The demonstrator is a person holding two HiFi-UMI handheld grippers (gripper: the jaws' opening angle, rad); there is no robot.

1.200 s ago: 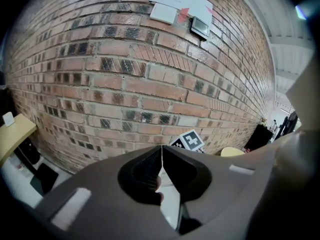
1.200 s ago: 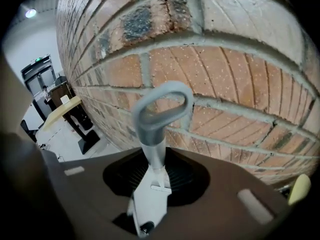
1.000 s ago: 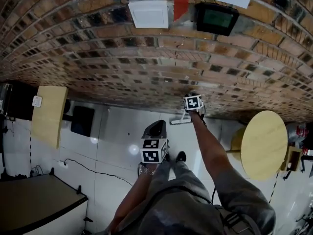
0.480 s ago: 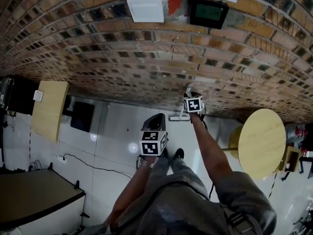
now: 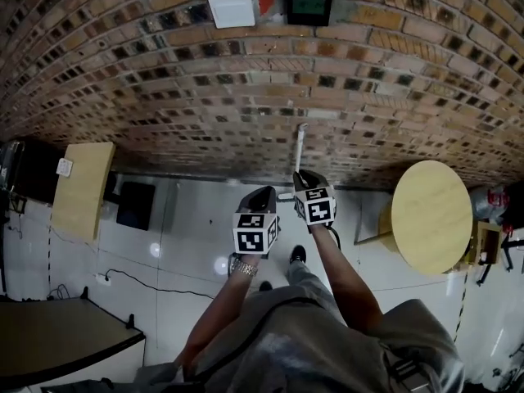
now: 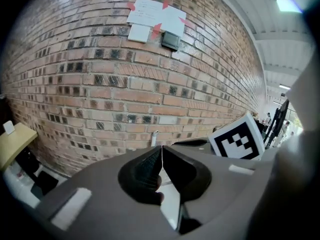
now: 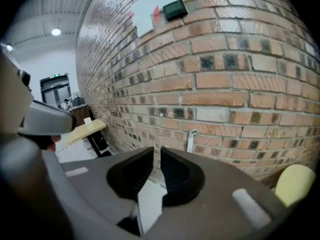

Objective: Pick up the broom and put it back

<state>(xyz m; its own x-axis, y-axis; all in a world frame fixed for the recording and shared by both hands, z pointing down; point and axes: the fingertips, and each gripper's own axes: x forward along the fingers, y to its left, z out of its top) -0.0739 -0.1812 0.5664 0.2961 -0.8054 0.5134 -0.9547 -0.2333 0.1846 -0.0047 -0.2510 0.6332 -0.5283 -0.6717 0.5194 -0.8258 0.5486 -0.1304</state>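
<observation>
The broom (image 5: 300, 143) leans upright on the brick wall, its thin white handle up the bricks and its head (image 5: 286, 195) on the white floor. The handle's top shows in the left gripper view (image 6: 154, 137) and the right gripper view (image 7: 191, 140). My right gripper (image 5: 301, 177) hangs just in front of the broom, apart from it; its jaws are closing to a narrow gap (image 7: 156, 154) with nothing between them. My left gripper (image 5: 264, 197) is beside it to the left, its jaws (image 6: 161, 151) shut and empty.
A round wooden table (image 5: 431, 216) stands at the right and a rectangular wooden table (image 5: 82, 187) at the left by the wall. A dark counter (image 5: 57, 334) fills the lower left, with a cable (image 5: 155, 283) on the floor. A white box (image 5: 232, 9) and a black display (image 5: 307, 6) hang on the wall.
My right gripper has come away from the broom handle, drawn back from the wall and risen. The broom stays leaning on the bricks. The left gripper has moved up a little towards the wall.
</observation>
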